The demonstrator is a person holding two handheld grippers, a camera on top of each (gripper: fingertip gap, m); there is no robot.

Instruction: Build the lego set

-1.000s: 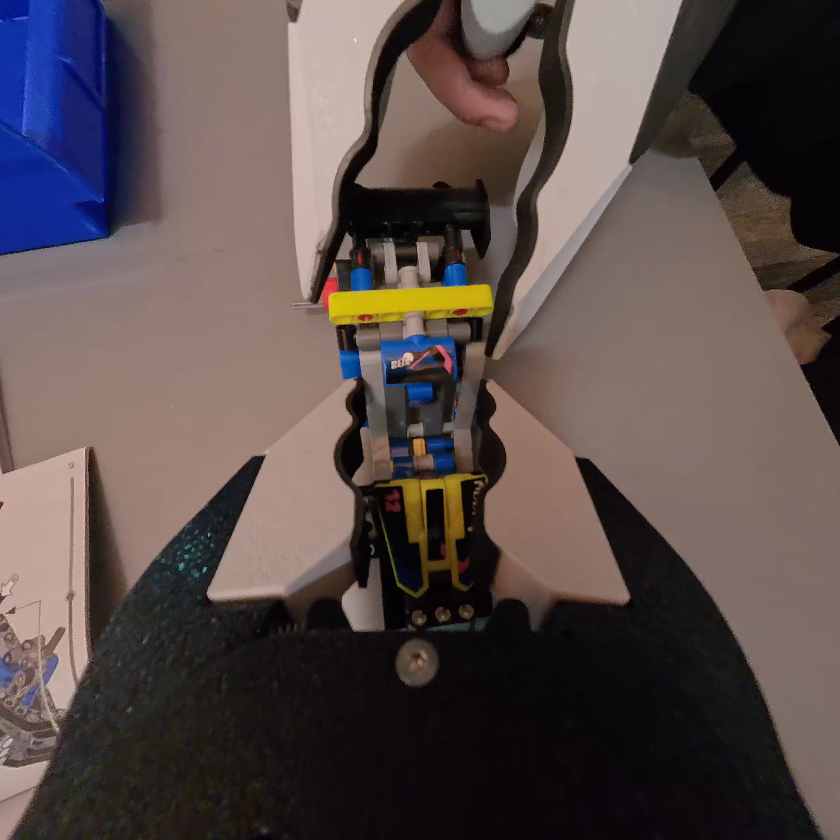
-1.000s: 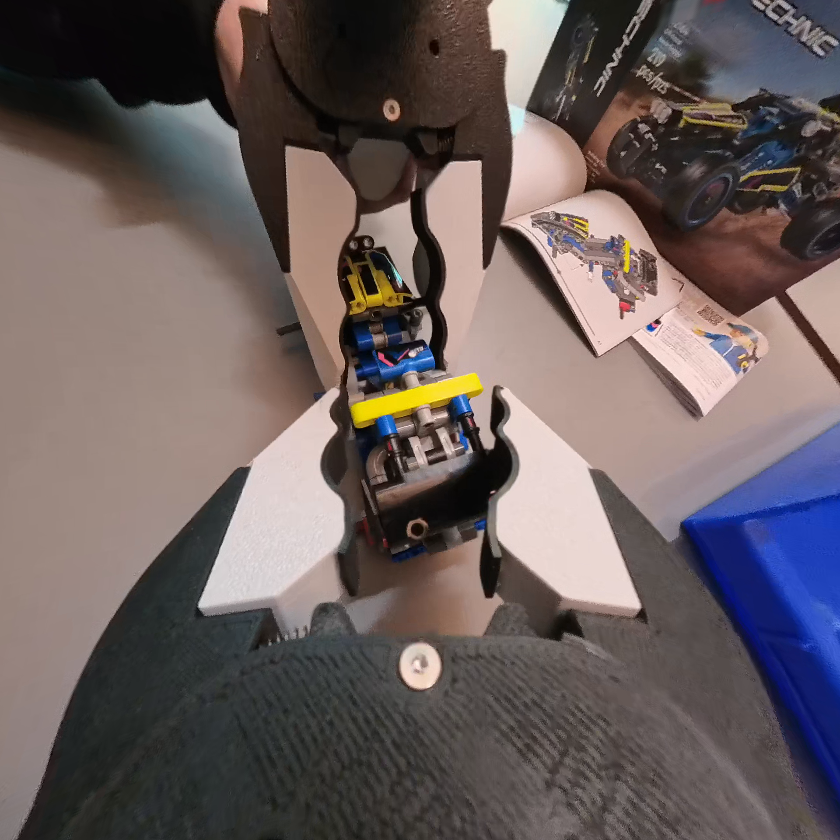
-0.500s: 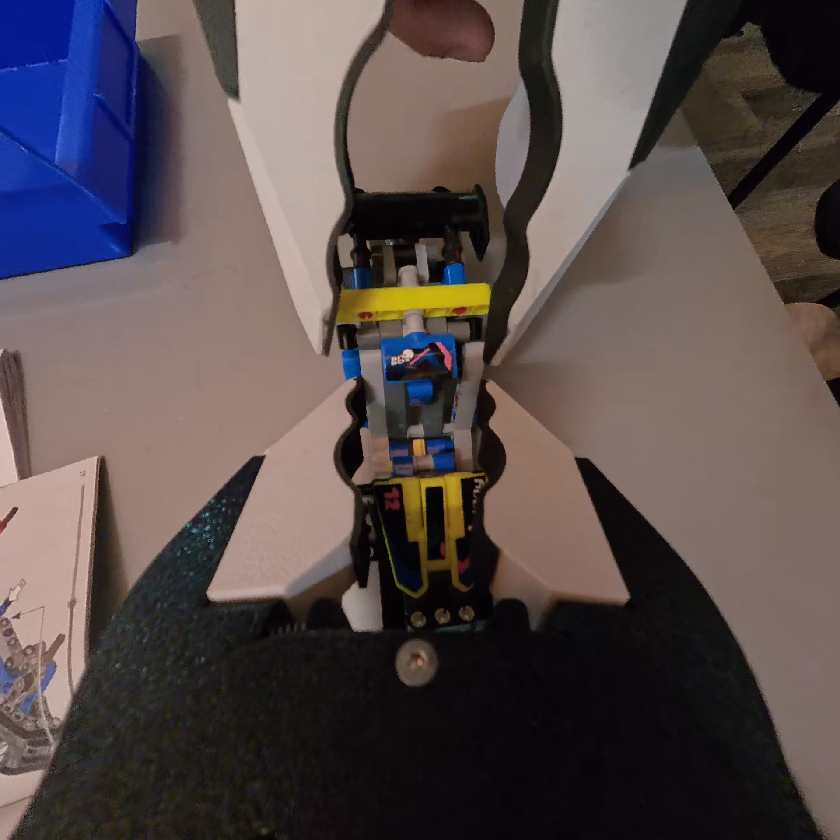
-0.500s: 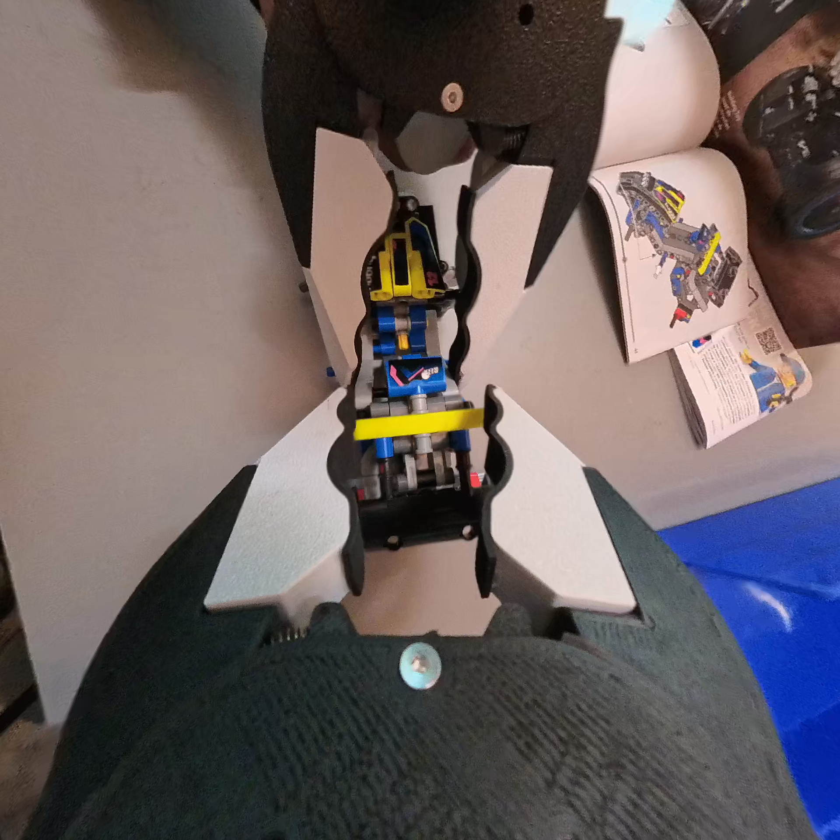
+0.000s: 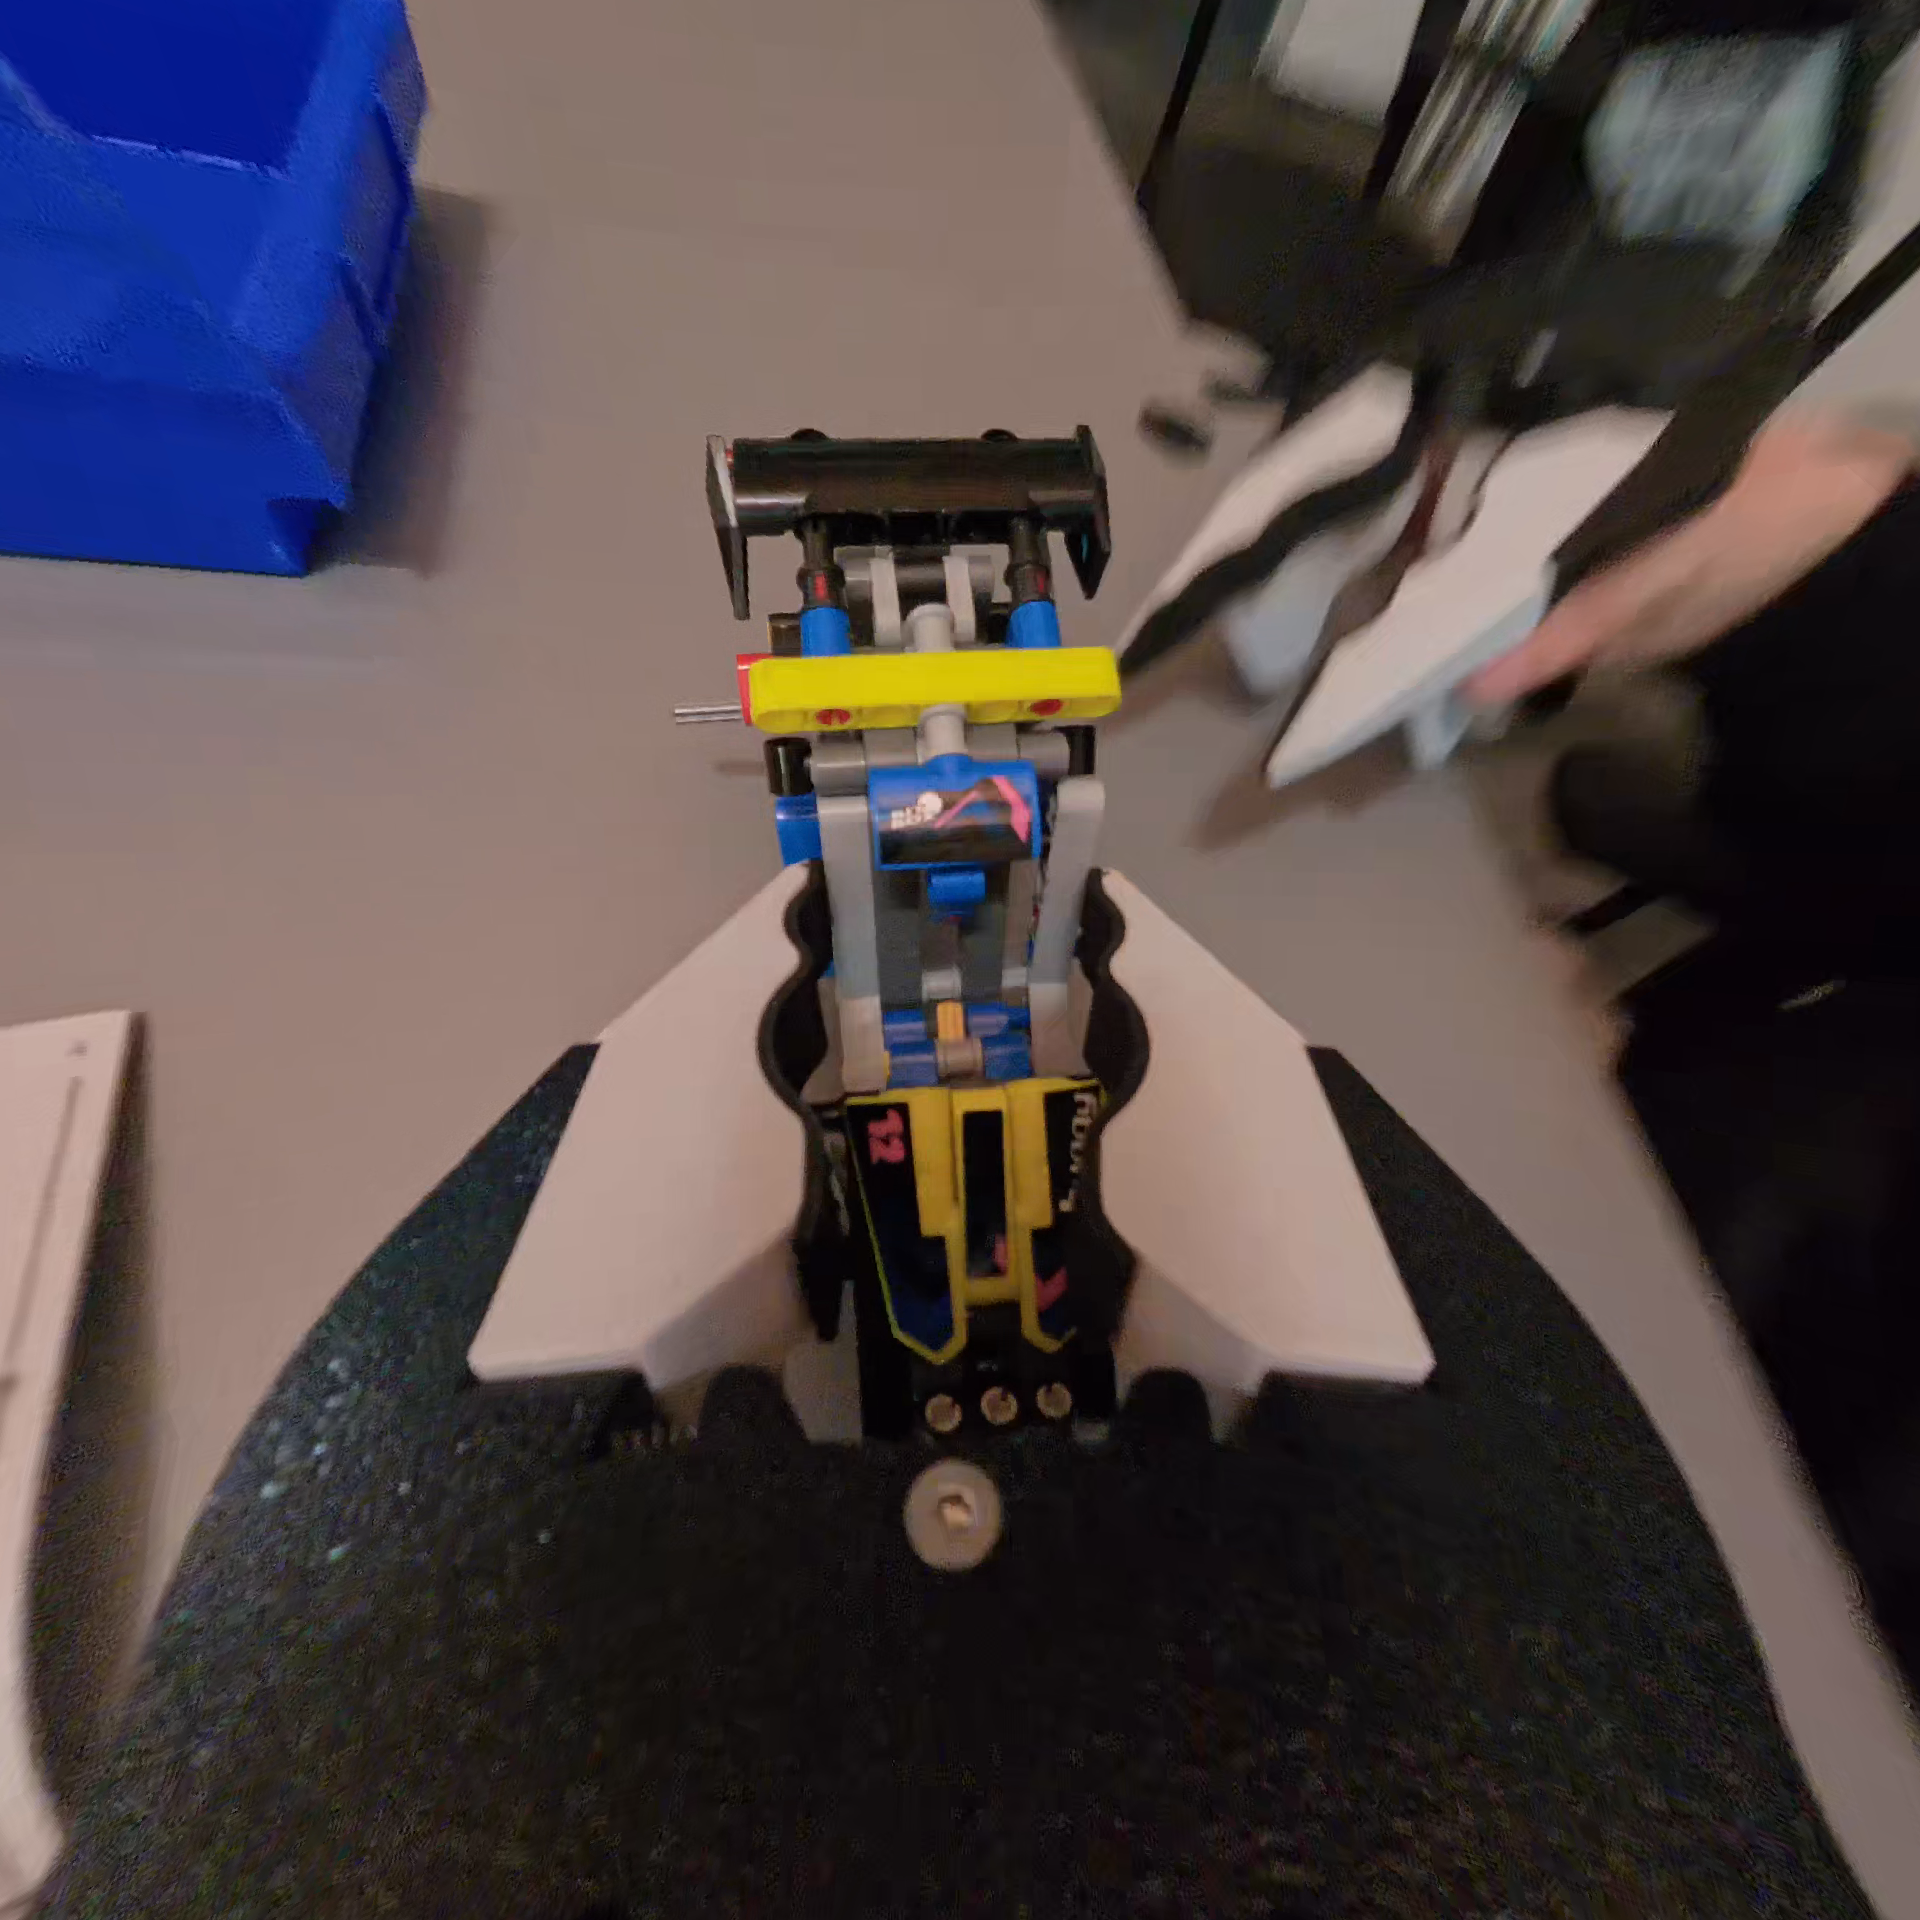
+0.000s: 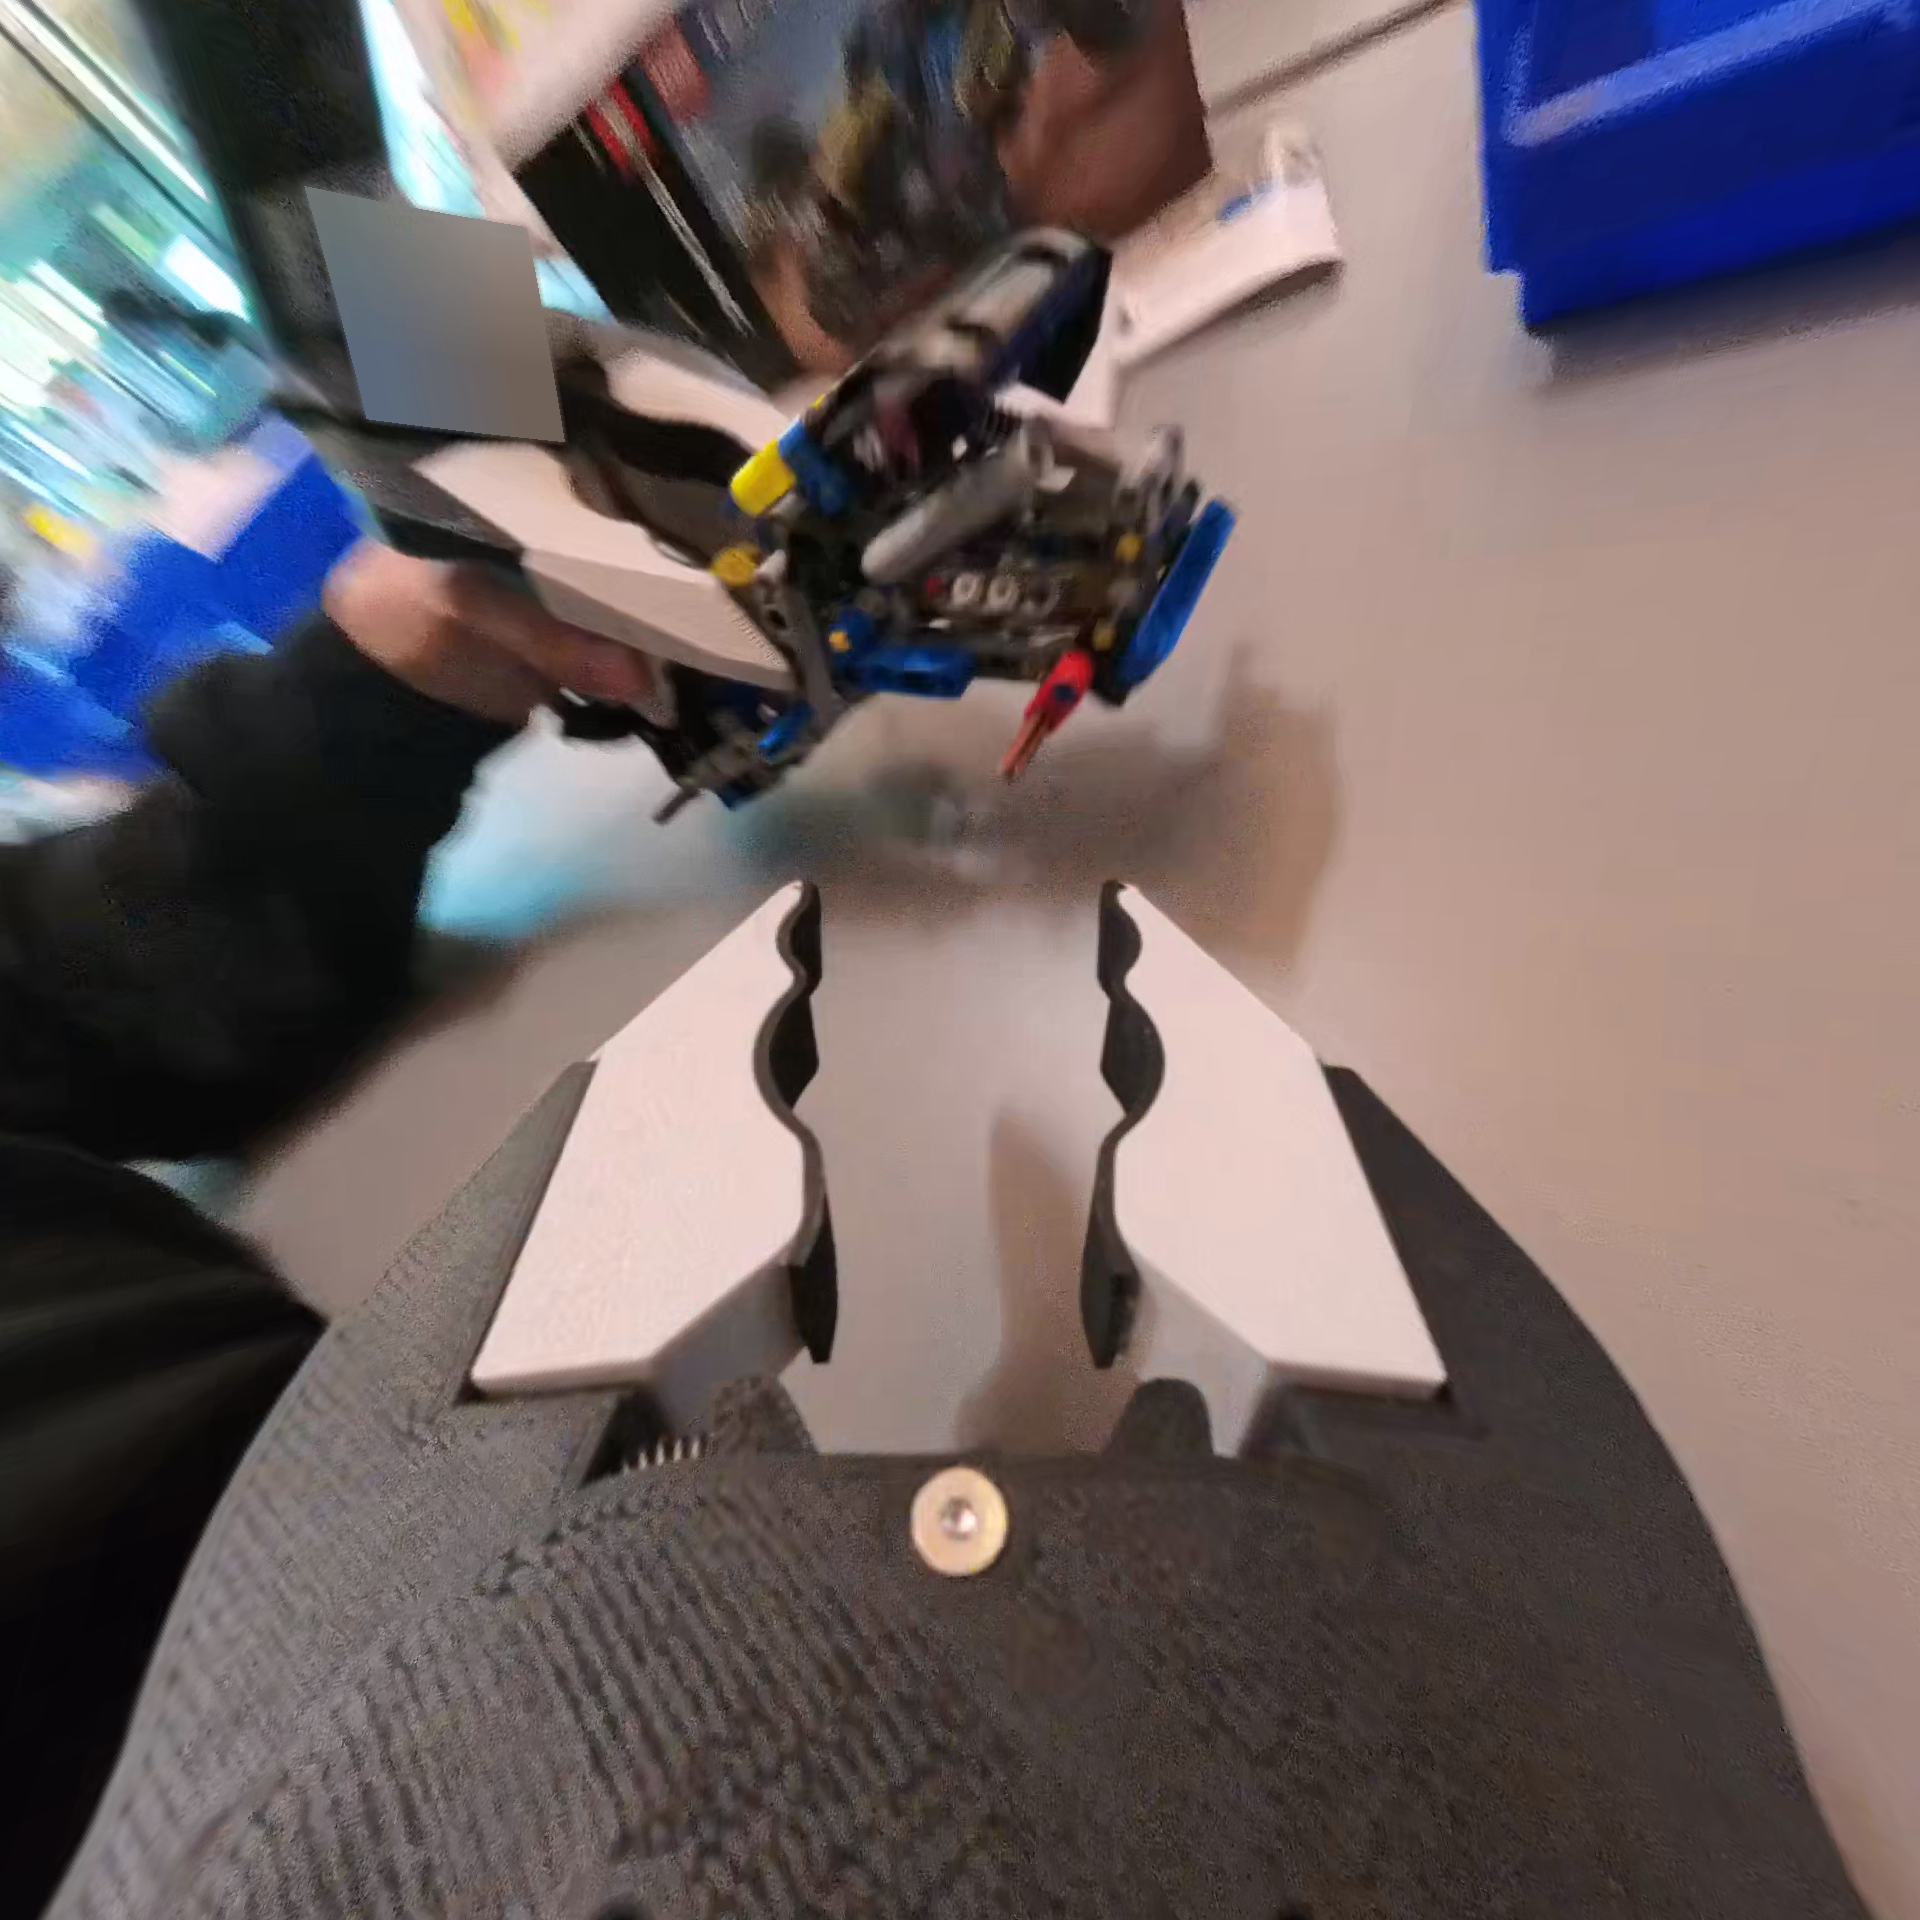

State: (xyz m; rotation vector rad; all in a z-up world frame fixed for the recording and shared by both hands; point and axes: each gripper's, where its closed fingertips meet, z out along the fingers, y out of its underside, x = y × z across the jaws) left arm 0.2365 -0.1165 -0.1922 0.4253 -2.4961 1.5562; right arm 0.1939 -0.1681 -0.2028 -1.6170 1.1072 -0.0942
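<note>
The left gripper (image 5: 956, 904) pinches a toy car (image 5: 940, 831) built of blue, yellow, grey and black bricks; both wavy black pads (image 5: 795, 997) press on its sides, the yellow and black nose lying deep between the fingers and the tail sticking out past the fingertips; a yellow beam (image 5: 935, 686) crosses the body just beyond the tips, and a black wing (image 5: 904, 488) caps the far end; the car hangs above a grey table (image 5: 416, 779). At the left edge lies a white booklet (image 5: 52, 1195); farther back on the left stands a blue bin (image 5: 187, 291).

The right gripper (image 6: 958, 914) has its fingers spread with only bare table between them; it is well apart from the car, which shows up and to the left in the right wrist view, blurred; a hand (image 6: 468, 634) grips the left gripper there. In the left wrist view the right gripper appears far off at right, smeared, probably lower than the car.
</note>
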